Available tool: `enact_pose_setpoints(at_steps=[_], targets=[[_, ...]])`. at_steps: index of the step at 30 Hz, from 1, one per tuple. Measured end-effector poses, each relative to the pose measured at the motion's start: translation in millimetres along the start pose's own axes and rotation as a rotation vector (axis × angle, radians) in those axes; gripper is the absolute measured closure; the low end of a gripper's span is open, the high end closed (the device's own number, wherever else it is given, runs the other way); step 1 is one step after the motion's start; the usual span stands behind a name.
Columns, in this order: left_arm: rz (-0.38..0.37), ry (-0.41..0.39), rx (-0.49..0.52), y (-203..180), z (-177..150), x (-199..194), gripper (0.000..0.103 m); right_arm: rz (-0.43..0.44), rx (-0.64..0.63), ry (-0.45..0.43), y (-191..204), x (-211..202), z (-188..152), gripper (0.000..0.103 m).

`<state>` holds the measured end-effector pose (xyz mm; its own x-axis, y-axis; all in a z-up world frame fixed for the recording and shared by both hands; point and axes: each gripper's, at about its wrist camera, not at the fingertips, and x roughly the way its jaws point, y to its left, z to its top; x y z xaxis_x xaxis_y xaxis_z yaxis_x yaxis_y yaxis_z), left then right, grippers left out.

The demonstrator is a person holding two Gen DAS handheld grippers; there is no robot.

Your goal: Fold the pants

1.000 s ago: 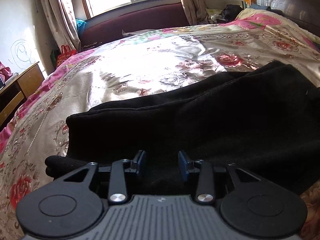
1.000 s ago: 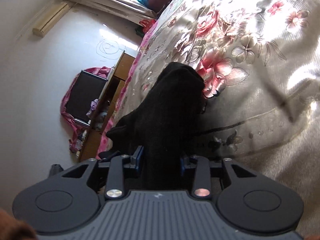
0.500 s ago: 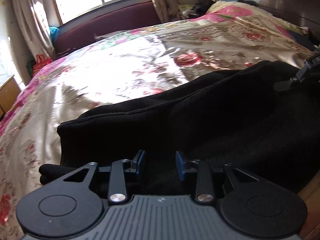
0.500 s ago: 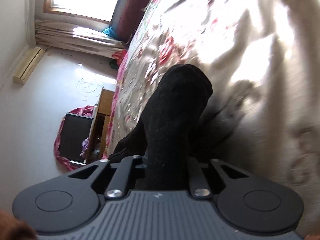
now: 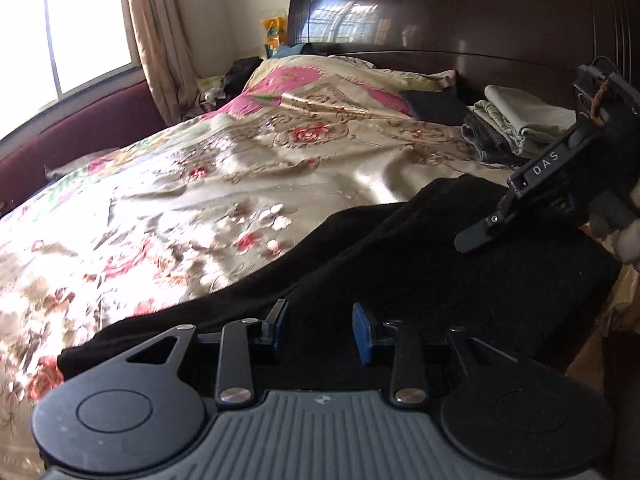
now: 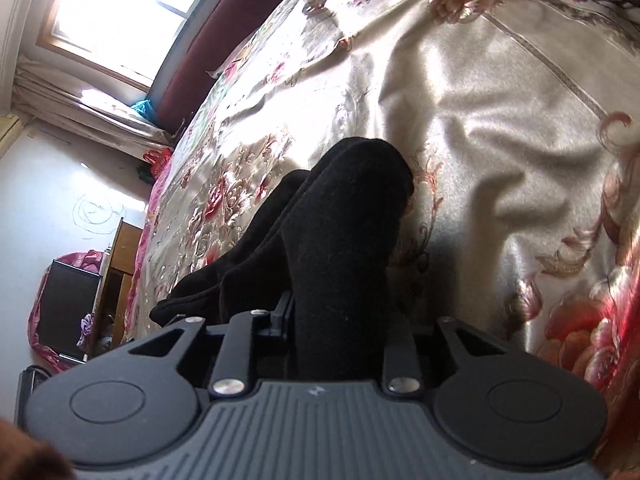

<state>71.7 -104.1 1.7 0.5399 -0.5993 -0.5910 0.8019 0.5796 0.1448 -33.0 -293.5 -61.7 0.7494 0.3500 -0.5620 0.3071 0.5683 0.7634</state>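
Black fleece pants (image 5: 420, 264) lie across the floral bedspread (image 5: 200, 208), running from the lower left to the right edge. My left gripper (image 5: 319, 330) sits at their near edge, with dark fabric filling the gap between its blue pads (image 5: 362, 336). In the right wrist view a thick bunch of the pants (image 6: 344, 240) rises between the fingers of my right gripper (image 6: 336, 314). Its jaws are opening, with the cloth still packed between them and hiding the right pad. The right gripper (image 5: 500, 220), held by a gloved hand (image 5: 612, 216), also shows over the pants' far end.
A dark wooden headboard (image 5: 460, 20) stands behind a pile of folded clothes (image 5: 516, 120) and a pink floral quilt (image 5: 320, 88). The window and curtain (image 5: 160, 40) are at the left. A wooden cabinet and a dark screen (image 6: 68, 308) stand beside the bed.
Both views have swung toward the headboard, and the pants have come along in both grippers. The right gripper and its gloved hand have come further into the left wrist view. The right jaws narrowed, then widened.
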Motion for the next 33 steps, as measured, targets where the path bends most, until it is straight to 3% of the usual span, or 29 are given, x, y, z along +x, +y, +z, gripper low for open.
enact_pose_setpoints(at_steps=[2,5,7,11,13,15,17,19,21,24,28,33], targets=[[0.041,0.053,0.043,-10,-3,18,0.056,0.043,0.054,-0.014,-14,-6,-7,0.07],[0.039,0.155,0.026,-8,-22,38,0.055,0.115,0.117,-0.048,-26,-13,-19,0.071],[0.06,0.164,0.03,-8,-20,31,0.055,0.11,0.105,-0.066,-28,-23,-26,0.071],[0.071,0.099,-0.007,-6,-9,11,0.052,0.153,0.161,-0.079,-42,-26,-27,0.071],[0.093,0.188,0.01,-10,-18,31,0.052,0.146,0.165,-0.069,-37,-14,-27,0.071],[0.11,0.183,0.044,-16,-26,35,0.052,0.109,0.107,-0.055,-34,-17,-30,0.072],[0.108,0.143,0.057,-17,-22,20,0.052,0.081,0.102,-0.053,-27,-21,-29,0.086],[0.107,0.115,0.073,-16,-26,9,0.051,0.084,0.123,-0.064,-18,-26,-29,0.088],[0.099,0.159,0.088,-15,-38,19,0.051,0.076,0.096,-0.081,6,-28,-28,0.088],[0.095,0.151,0.065,-16,-44,25,0.052,0.024,-0.023,-0.087,56,-26,-28,0.088],[0.108,0.126,0.115,-22,-45,23,0.053,-0.055,-0.203,-0.085,125,-9,-27,0.088],[0.095,0.074,-0.024,8,-59,-7,0.052,-0.08,-0.313,-0.056,184,29,-36,0.088]])
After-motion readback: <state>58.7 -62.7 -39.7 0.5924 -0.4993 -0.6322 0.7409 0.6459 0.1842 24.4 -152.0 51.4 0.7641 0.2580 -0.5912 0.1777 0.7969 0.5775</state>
